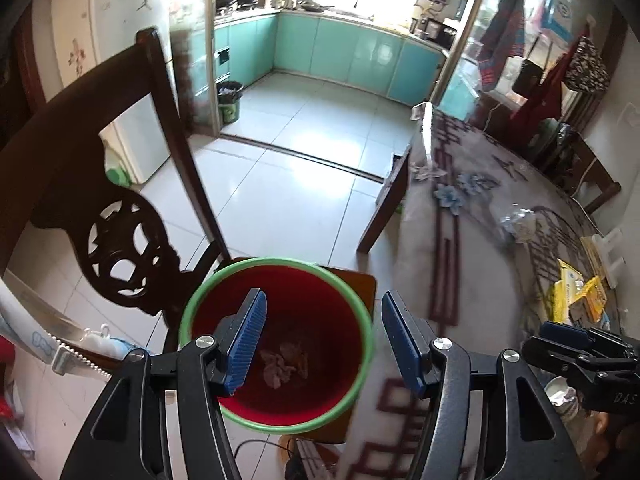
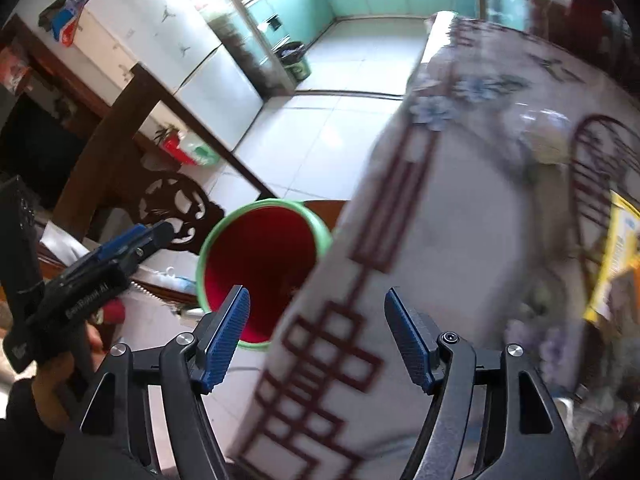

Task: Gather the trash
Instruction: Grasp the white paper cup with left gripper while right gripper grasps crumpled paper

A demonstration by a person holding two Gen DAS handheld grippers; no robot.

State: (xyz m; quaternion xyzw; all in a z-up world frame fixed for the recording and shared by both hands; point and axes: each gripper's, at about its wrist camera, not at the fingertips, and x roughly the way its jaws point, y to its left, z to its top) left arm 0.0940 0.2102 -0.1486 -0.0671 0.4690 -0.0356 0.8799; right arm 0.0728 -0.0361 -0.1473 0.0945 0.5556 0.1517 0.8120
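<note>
A red bin with a green rim stands on a brown chair seat beside the table. At its bottom lies crumpled trash. My left gripper hangs open right above the bin's mouth, nothing between its blue pads. In the right wrist view my right gripper is open and empty over the table's edge, the bin just to its left. On the table lie yellow wrappers and a crumpled clear wrapper. Each gripper shows in the other's view: the right gripper and the left gripper.
A carved dark wooden chair back rises left of the bin. The table carries a patterned cloth. Beyond lies a white tiled floor leading to a kitchen, with a dark bin by the doorway.
</note>
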